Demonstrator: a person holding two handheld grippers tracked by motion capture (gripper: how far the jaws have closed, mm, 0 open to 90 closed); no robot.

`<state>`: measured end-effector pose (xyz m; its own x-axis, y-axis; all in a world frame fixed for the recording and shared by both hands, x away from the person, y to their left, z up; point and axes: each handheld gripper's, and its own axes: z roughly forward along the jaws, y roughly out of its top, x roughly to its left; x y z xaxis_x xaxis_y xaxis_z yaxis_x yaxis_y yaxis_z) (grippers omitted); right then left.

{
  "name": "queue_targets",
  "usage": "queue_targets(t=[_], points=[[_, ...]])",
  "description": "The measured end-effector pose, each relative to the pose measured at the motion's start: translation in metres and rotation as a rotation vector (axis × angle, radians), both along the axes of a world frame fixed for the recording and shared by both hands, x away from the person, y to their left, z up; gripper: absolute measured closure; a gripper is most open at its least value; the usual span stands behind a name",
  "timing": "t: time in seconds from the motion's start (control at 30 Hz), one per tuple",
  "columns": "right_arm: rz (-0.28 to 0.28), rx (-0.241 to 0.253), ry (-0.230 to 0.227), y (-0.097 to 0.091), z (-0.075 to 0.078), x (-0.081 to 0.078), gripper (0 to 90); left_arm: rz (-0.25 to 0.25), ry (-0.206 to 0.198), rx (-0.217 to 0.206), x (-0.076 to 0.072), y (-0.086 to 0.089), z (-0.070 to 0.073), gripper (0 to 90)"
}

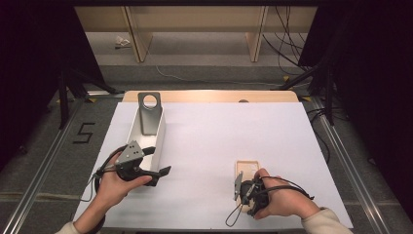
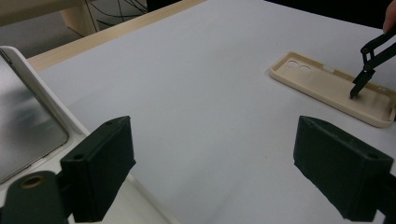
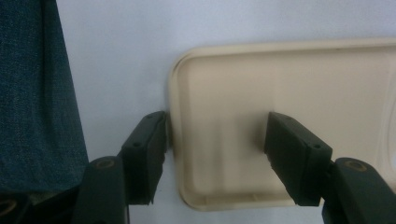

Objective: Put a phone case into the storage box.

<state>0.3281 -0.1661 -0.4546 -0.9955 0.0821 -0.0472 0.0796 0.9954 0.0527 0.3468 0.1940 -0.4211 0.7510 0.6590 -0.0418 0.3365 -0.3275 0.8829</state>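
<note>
A beige phone case (image 1: 247, 168) lies open side up on the white table top (image 1: 214, 136), near the front right. My right gripper (image 1: 245, 187) points down over the case's near end. In the right gripper view my right gripper (image 3: 215, 135) straddles the case (image 3: 280, 93): one jaw stands against the outside of the rim, and the other stands inside the case on its floor, well clear of that rim. My left gripper (image 1: 158, 161) hangs open at the front left with nothing between its jaws. From the left gripper view (image 2: 212, 154) the case (image 2: 322, 81) lies farther off.
A long white box (image 1: 158, 141) stands at the left, touching the left gripper's near jaw, with a grey metal plate (image 1: 149, 114) with a round hole leaning at its far end. A wooden strip (image 1: 209, 96) edges the table's far side. Blue fabric (image 3: 32, 93) borders the right gripper view.
</note>
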Motion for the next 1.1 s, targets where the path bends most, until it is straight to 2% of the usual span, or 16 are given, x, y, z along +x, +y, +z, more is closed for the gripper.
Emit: queue_targets(t=[0.2,0.37,0.53,0.67,0.8,0.93,1.0,1.1], points=[[0.005,-0.005,-0.007,0.001,0.0,-0.003,43.2,-0.002,0.001,0.001,0.0,0.0,-0.001,11.8],[0.024,-0.014,-0.012,0.003,0.001,-0.006,53.8,-0.004,0.002,0.002,0.0,-0.001,-0.001,11.8],[0.046,-0.023,-0.016,0.004,0.002,-0.008,59.4,-0.006,0.005,0.003,0.0,-0.001,-0.002,11.8],[0.042,-0.025,-0.011,0.005,0.002,-0.011,64.3,-0.008,0.005,0.005,0.0,-0.002,-0.002,11.8],[0.047,-0.033,-0.001,0.006,0.003,-0.011,68.3,-0.008,0.005,0.004,0.0,-0.002,-0.002,11.7],[0.049,-0.021,0.019,0.006,0.003,-0.012,78.1,-0.009,0.005,0.006,0.0,-0.002,-0.002,11.8],[0.047,-0.027,0.045,0.007,0.003,-0.012,85.1,-0.01,0.007,0.006,0.0,-0.002,-0.002,11.8],[0.045,-0.03,0.063,0.007,0.003,-0.011,86.8,-0.01,0.006,0.006,0.0,-0.002,-0.002,11.8]])
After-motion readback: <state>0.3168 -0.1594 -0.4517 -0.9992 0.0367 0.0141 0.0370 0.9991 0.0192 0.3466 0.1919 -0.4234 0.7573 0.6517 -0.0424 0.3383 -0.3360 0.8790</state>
